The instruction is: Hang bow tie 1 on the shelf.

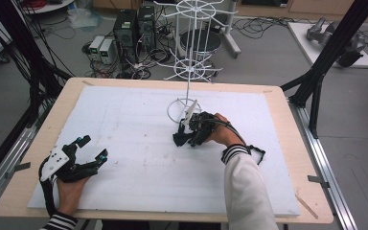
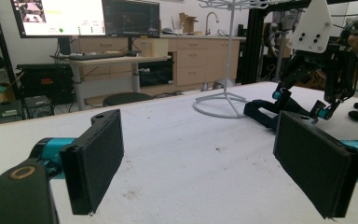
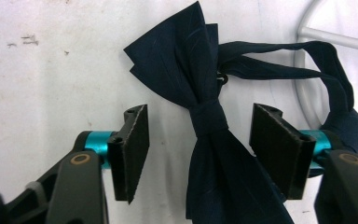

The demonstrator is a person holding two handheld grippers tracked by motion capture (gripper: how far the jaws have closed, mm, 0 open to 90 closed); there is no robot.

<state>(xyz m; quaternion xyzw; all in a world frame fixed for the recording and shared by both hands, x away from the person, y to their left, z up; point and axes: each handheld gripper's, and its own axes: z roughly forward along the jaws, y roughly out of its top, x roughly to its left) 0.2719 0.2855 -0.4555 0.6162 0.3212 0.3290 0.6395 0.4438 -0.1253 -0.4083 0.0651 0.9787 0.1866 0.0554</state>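
Note:
A dark navy bow tie (image 3: 205, 116) lies flat on the white sheet, its strap looping off toward the right. My right gripper (image 3: 205, 140) points down over it with one pad on each side of the centre knot; gaps show on both sides, so it is open and not pressing. In the high view that gripper (image 1: 191, 132) and the bow tie (image 1: 179, 139) sit just in front of the rack's base. My left gripper (image 1: 93, 146) rests near the table's front left, wide open with nothing between its pads (image 2: 98, 158). From the left gripper view, the right gripper (image 2: 303, 105) hangs above the bow tie (image 2: 261, 112).
A white wire display rack (image 1: 190, 72) rises on a thin pole from a ring base (image 3: 307, 32) right behind the bow tie. A white foam sheet (image 1: 124, 124) covers the wooden table. Another small dark item (image 1: 258, 154) lies beside the right sleeve.

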